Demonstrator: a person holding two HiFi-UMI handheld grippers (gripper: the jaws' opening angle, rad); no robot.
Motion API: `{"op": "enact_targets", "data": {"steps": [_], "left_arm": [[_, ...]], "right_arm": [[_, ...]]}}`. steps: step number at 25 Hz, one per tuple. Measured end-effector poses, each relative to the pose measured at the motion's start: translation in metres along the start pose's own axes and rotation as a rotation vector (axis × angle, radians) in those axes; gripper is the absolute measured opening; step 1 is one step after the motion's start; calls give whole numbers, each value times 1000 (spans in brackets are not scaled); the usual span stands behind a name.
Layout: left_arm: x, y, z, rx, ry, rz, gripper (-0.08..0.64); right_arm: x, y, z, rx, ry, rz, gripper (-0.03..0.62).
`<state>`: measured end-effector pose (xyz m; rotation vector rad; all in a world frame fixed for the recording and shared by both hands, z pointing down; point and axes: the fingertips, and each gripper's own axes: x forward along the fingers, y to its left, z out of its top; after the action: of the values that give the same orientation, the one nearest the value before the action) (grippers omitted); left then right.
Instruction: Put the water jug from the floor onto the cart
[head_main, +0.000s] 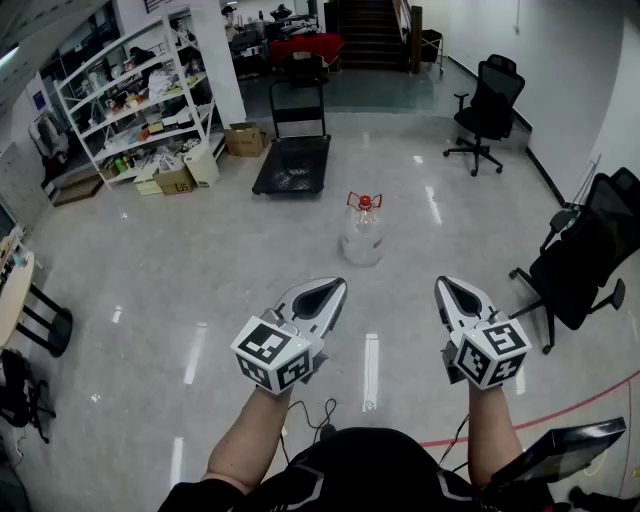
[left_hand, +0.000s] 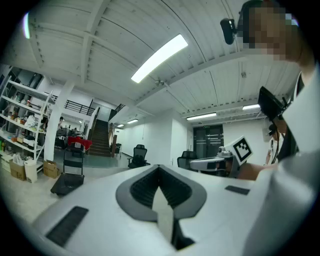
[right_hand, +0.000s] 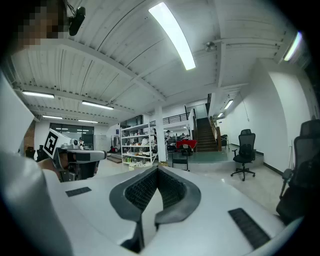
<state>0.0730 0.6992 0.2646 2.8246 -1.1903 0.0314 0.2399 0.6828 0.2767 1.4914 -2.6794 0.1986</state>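
A clear water jug (head_main: 362, 232) with a red cap and red handle stands upright on the glossy floor, ahead of me in the head view. Beyond it, a black flat cart (head_main: 293, 163) with an upright push handle sits with a bare deck. My left gripper (head_main: 333, 288) is held in the air well short of the jug, shut with nothing in it. My right gripper (head_main: 446, 285) hovers beside it at the same height, also shut and holding nothing. In the left gripper view the cart (left_hand: 67, 182) shows at the left. The jug is hidden in both gripper views.
White shelves (head_main: 130, 100) with boxes line the back left, cardboard boxes (head_main: 244, 138) on the floor near them. Office chairs stand at the back right (head_main: 485, 113) and close right (head_main: 582, 258). A staircase (head_main: 370, 30) rises at the back. A stool (head_main: 40, 318) stands at my left.
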Motion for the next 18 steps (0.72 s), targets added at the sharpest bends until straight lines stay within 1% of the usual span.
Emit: {"op": "enact_targets", "data": {"steps": [9,18], "left_arm": [[3,-7,-2,15,9,6,2],[5,-2,-1,23,9,12,2]], "right_arm": [[-3,-2,4,-19,-1,1,2],[0,-5,1,-29,14,1,2]]}}
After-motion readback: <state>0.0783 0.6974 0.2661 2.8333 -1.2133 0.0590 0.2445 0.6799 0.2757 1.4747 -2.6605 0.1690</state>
